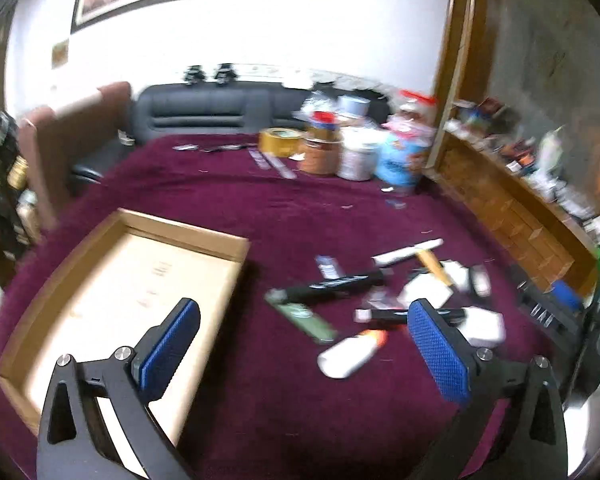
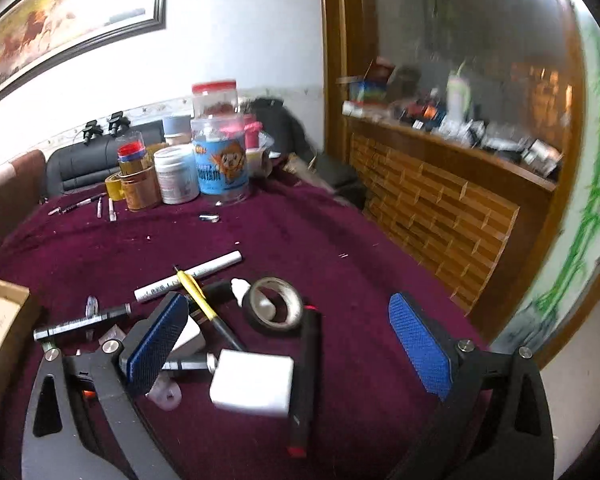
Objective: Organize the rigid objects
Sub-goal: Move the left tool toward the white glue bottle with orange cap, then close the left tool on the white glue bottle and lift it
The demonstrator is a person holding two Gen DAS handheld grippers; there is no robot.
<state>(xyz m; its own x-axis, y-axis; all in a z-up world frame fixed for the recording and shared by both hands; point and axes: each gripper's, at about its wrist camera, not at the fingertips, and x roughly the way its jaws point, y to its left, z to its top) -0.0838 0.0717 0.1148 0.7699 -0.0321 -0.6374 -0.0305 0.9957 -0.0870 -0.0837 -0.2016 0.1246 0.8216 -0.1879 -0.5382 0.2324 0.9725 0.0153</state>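
My left claw (image 1: 304, 336) is spread wide and grips nothing, low in its frame over the maroon desk (image 1: 228, 200). At left the cardboard tray (image 1: 188, 236) lies open; right of it are a green stick (image 1: 300, 316), white bottle (image 1: 352, 354) and black markers (image 1: 340, 284). My right claw (image 2: 288, 328) is spread too, above the white block (image 2: 252, 388), tape roll (image 2: 276, 312) and a red-tipped marker (image 2: 306, 380).

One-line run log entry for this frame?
left claw: open, empty | right claw: open, empty | cardboard tray: empty | white block, tape roll, markers: loose on cloth
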